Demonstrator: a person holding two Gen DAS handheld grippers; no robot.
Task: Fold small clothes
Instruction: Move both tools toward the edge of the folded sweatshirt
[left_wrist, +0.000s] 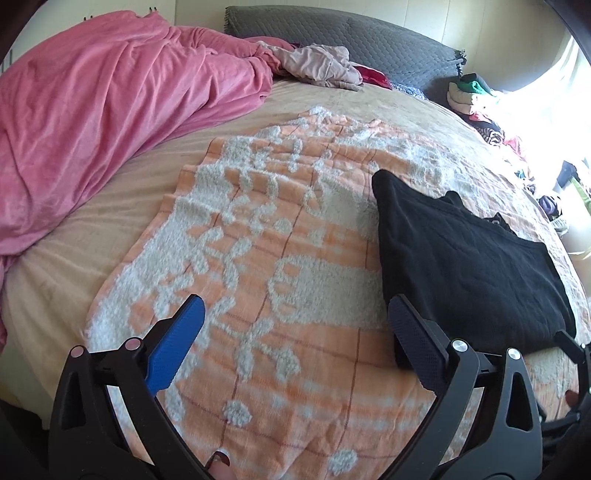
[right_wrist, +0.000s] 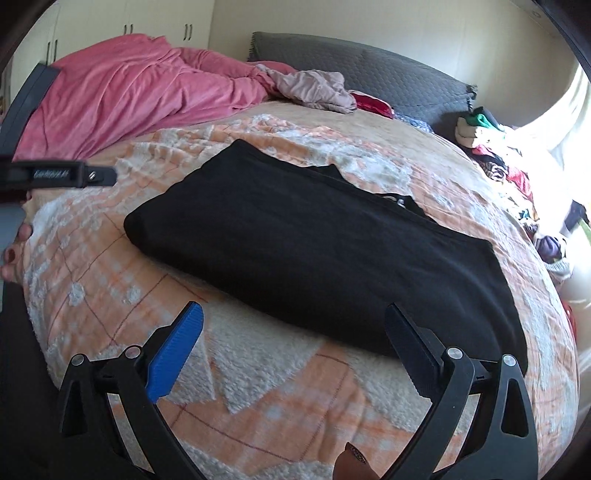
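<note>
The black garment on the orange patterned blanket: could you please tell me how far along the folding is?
Done: the black garment lies folded into a flat, compact shape on the orange-and-white blanket. In hand: nothing; the left gripper and right gripper both stand open and empty. Left: a heap of mixed clothes at the bed's far edge, apparently unfolded.

The black garment (right_wrist: 314, 251) lies folded into a flat, thick rectangle on the orange-and-white blanket (right_wrist: 258, 387), toward the bed's right edge, its collar just showing.
</note>
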